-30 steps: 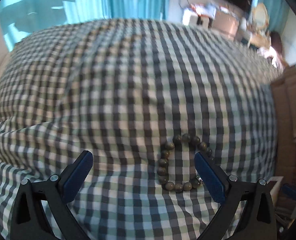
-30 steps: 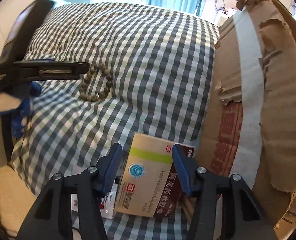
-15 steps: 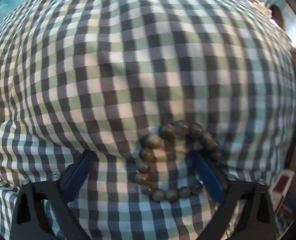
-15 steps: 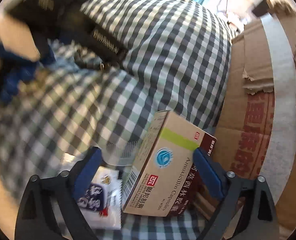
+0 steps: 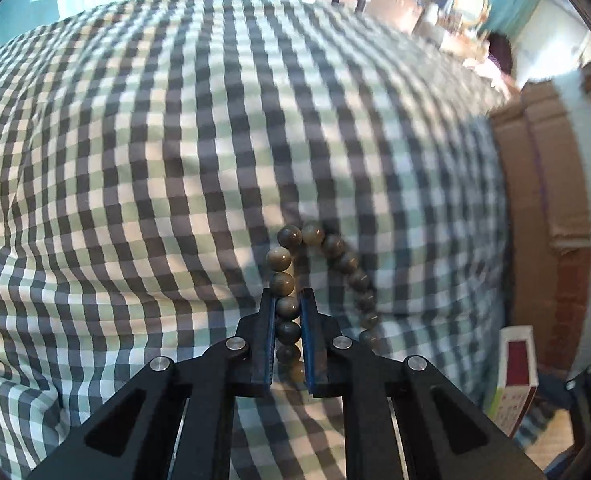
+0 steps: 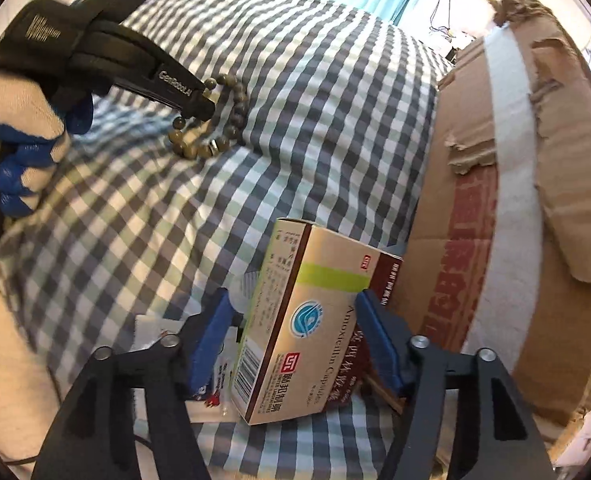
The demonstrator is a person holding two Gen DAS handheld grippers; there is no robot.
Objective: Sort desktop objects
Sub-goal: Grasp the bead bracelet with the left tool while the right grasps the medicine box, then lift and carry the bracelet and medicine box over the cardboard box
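A bracelet of olive-brown beads [image 5: 335, 248] lies on the checked cloth [image 5: 175, 160]. My left gripper [image 5: 288, 294] is closing, and its blue pads press on a run of beads on the bracelet's left side. The right wrist view shows the same bracelet [image 6: 239, 100] under that gripper's tip [image 6: 203, 108]. A tan and maroon medicine box [image 6: 307, 320] lies tilted near the cloth's right edge. My right gripper [image 6: 293, 296] straddles it with its jaws closing. The right pad is at the box's maroon side, and a small gap shows at the left pad.
A large torn cardboard box [image 6: 535, 200] stands along the right of the cloth, close behind the medicine box. A white printed sachet [image 6: 211, 396] lies under the right gripper's left finger. A person's gloved hand [image 6: 19, 132] holds the left gripper. Curtains hang beyond.
The left gripper went from wide open beside the bracelet to shut on its beads. The right gripper opened wide over the medicine box, then narrowed around it; the box now lies tilted.
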